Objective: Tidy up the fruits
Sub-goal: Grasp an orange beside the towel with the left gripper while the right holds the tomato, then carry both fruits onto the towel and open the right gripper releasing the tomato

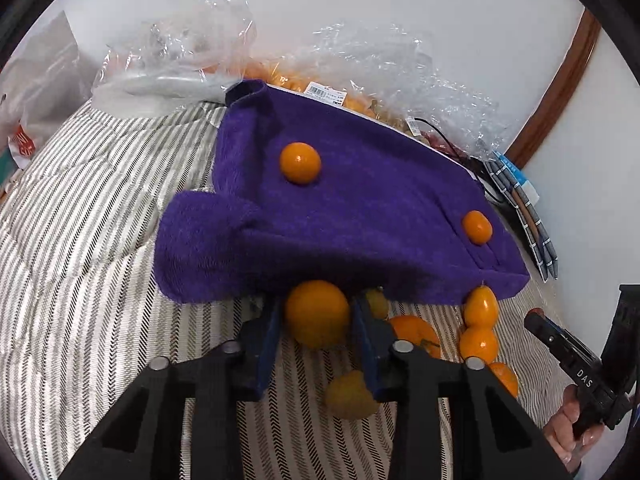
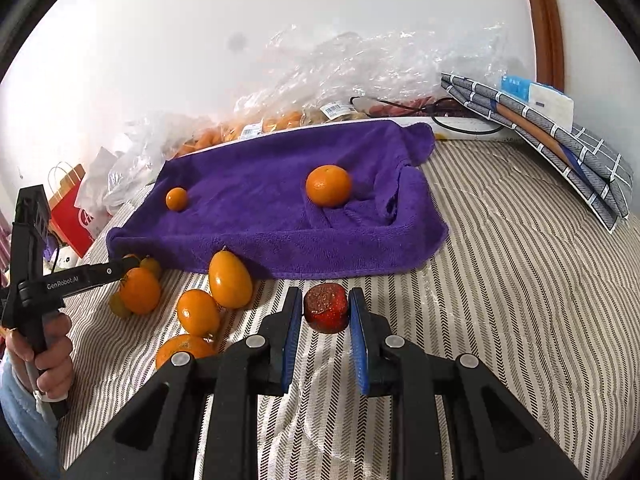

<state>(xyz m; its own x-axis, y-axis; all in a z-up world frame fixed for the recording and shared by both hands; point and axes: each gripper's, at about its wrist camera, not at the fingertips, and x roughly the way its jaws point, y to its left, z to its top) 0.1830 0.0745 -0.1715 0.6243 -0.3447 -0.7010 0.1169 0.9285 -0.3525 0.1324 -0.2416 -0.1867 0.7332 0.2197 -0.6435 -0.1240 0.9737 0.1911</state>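
While two fruits already lie on the purple towel, a small orange one towards its left and a larger orange further right, most of the sorting looks still ahead: a loose cluster of orange and yellowish fruits remains on the striped bed cover just in front of the towel's near edge. The left gripper has its blue pads on either side of a round orange fruit at that edge, pressing it from both sides as far as the left wrist view shows, so I judge it gripped and ready to be carried to the towel. The right gripper is clamped on a dark red, speckled fruit, which may be a strawberry; it hangs just short of the towel's front edge. Both held pieces, then, are probably next to be placed, with the cluster to follow. As for writing, "GenRobot.AI" reads on the arm of the left tool in the right wrist view, and "DAS" on the right tool in the left one. The clear plastic bags behind the towel carry barcode price labels, too small to read.
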